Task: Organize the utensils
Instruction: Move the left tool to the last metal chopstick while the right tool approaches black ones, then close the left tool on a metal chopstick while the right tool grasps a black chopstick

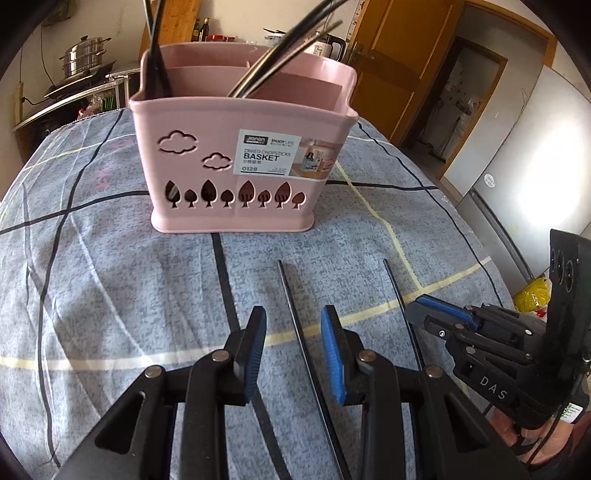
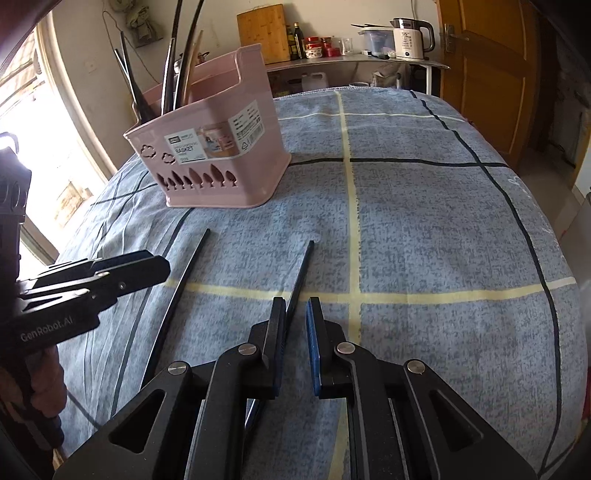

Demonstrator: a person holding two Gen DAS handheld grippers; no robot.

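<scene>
A pink chopsticks basket point(image 1: 236, 162) stands on the table and holds several dark utensils point(image 1: 280, 55); it also shows in the right wrist view point(image 2: 218, 155). Two black chopsticks lie on the cloth. My left gripper point(image 1: 293, 325) is open, its pads either side of one chopstick point(image 1: 295, 314). My right gripper point(image 2: 296, 314) is open, straddling the other chopstick point(image 2: 301, 273), which lies against its left pad. The right gripper also shows at the right of the left wrist view point(image 1: 428, 314). The left gripper's finger point(image 2: 110, 273) shows beside the first chopstick point(image 2: 184, 280).
A blue-grey checked tablecloth point(image 2: 424, 229) covers the table. Behind are a shelf with a kettle point(image 2: 410, 37), jars and bottles, a cutting board point(image 2: 264, 33), a steamer pot point(image 1: 83, 55), a wooden door point(image 1: 399, 55) and a fridge point(image 1: 535, 155).
</scene>
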